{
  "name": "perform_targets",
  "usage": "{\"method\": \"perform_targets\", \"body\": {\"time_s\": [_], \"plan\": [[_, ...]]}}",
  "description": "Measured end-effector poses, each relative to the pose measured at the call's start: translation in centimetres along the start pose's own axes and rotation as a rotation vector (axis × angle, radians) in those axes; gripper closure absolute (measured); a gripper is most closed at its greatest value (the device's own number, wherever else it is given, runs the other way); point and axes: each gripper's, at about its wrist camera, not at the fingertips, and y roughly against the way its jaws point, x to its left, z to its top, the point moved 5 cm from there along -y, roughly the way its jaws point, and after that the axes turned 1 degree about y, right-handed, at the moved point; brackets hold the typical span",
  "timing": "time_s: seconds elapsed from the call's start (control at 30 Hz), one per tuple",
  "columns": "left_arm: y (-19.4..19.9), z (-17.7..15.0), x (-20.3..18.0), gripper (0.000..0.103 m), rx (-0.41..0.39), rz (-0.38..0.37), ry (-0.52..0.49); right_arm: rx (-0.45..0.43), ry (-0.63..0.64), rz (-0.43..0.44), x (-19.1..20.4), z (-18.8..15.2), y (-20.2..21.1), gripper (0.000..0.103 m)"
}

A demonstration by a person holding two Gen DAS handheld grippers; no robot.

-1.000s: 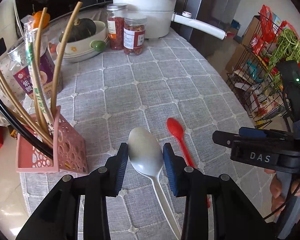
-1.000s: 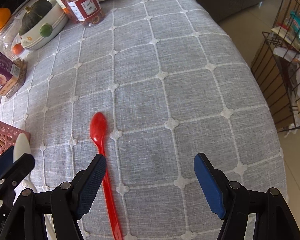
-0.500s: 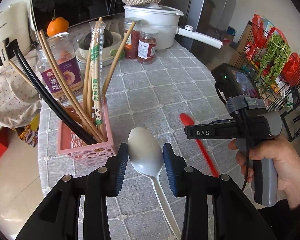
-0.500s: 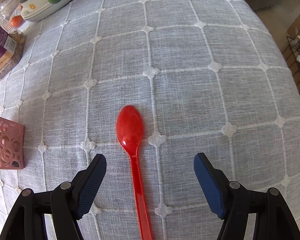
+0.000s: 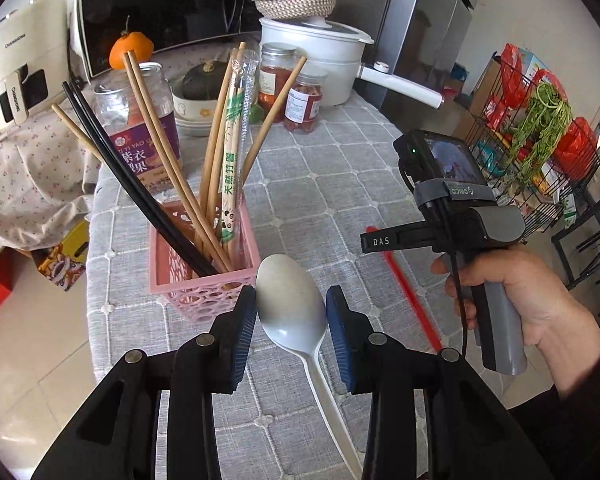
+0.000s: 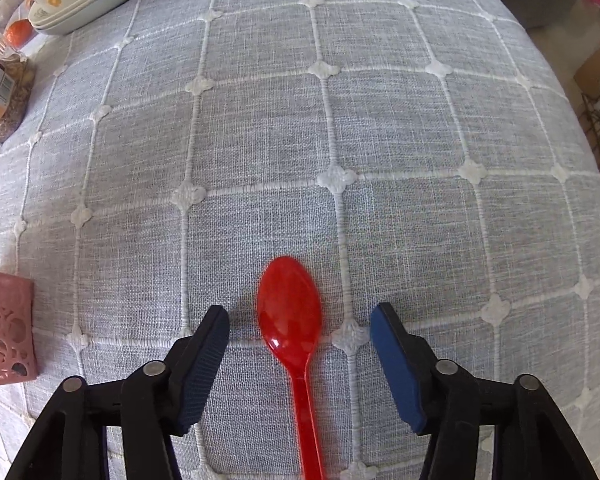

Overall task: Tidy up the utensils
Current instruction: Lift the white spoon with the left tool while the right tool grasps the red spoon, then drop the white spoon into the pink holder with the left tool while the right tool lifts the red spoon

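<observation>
A: On the worktop, your pink holder with chopsticks stands at eleven o'clock from your left tool.

B: That tool grips the white spoon by its bowl.

A: Your right tool is closing; the red spoon lies between its pads, untouched.

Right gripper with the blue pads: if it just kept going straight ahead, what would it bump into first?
Probably the red plastic spoon on the grey checked tablecloth; the right gripper straddles its bowl, jaws closing, not yet touching.
</observation>
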Motion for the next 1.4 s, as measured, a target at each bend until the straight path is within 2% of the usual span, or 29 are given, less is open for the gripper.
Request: {"method": "perform_targets", "body": {"time_s": [0.07, 0.1, 0.17, 0.3, 0.43, 0.63, 0.8, 0.93, 1.07, 1.2, 1.4], "plan": [[0.2, 0.1, 0.2, 0.065, -0.004, -0.003, 0.003, -0.001, 0.013, -0.014, -0.1, 0.2, 0.0, 0.054], [0.3, 0.2, 0.3, 0.065, -0.007, -0.003, 0.005, -0.003, 0.020, -0.015, -0.1, 0.2, 0.1, 0.063], [0.7, 0.3, 0.5, 0.065, -0.022, 0.003, 0.008, -0.007, 0.031, -0.024, 0.1, 0.2, 0.2, 0.074], [2.3, 1.0, 0.9, 0.065, -0.082, -0.004, 0.028, -0.034, 0.014, 0.020, 0.0, 0.0, 1.2, 0.074], [4.9, 2.2, 1.4, 0.065, -0.205, -0.004, 0.042, -0.152, 0.007, 0.099, 0.3, 0.3, 5.4, 0.074], [8.5, 4.1, 3.2, 0.065, -0.425, 0.072, 0.089, -0.323, 0.034, 0.165, 1.0, -0.6, 11.9, 0.074], [10.1, 5.1, 5.3, 0.065, -0.613, 0.168, 0.135, -0.394, 0.015, 0.221, 1.7, -1.8, 14.6, 0.074], [9.7, 5.1, 6.8, 0.065, -0.725, 0.246, 0.189, -0.420, 0.000, 0.250, 1.9, -1.7, 15.5, 0.074], [7.8, 5.5, 7.5, 0.065, -0.775, 0.343, 0.191, -0.430, -0.011, 0.261, 1.8, -1.9, 15.7, 0.074], [5.8, 5.9, 7.6, 0.065, -0.747, 0.351, 0.191, -0.432, -0.014, 0.265, 1.6, -1.9, 15.7, 0.074], [3.5, 5.9, 6.1, 0.065, -0.718, 0.370, 0.118, -0.443, -0.013, 0.264, 1.3, -2.1, 15.7, 0.074]]}}
